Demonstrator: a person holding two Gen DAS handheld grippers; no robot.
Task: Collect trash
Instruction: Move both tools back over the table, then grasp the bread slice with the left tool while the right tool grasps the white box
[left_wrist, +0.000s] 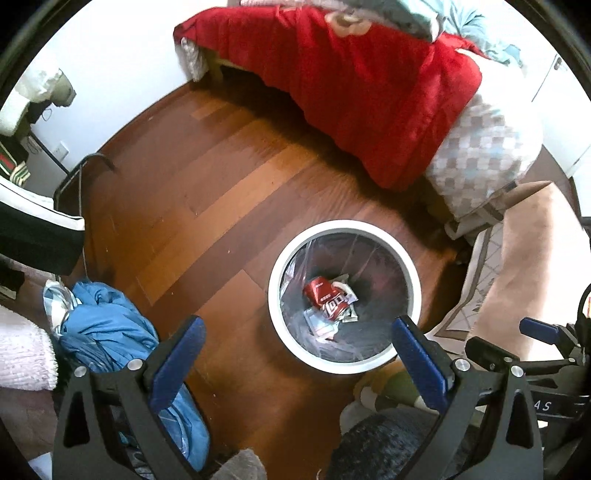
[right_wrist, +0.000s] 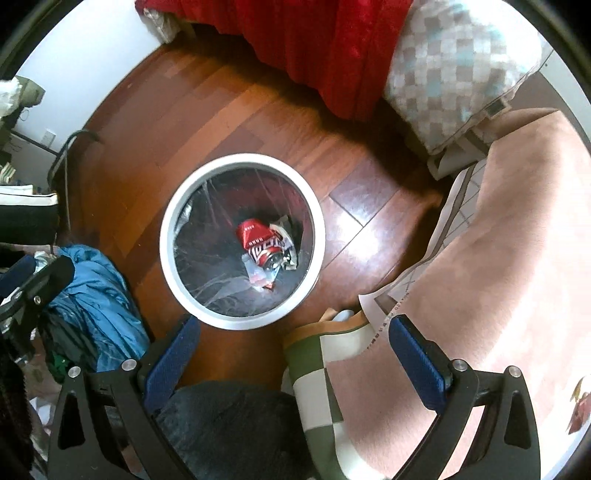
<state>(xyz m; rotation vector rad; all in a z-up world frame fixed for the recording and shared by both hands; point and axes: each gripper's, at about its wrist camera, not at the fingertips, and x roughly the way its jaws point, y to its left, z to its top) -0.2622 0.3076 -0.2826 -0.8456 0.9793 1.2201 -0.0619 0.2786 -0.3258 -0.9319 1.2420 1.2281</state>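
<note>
A round white trash bin with a clear liner stands on the wooden floor; it also shows in the right wrist view. Inside lie a crushed red can and several scraps of wrapper and paper. My left gripper is open and empty, held above the bin's near rim. My right gripper is open and empty, above the floor just right of the bin. The right gripper's fingers show at the right edge of the left wrist view.
A bed with a red blanket and checkered bedding lies beyond the bin. A pink rug is at right. A blue garment lies at left. A green-and-white slipper and dark trouser leg are below.
</note>
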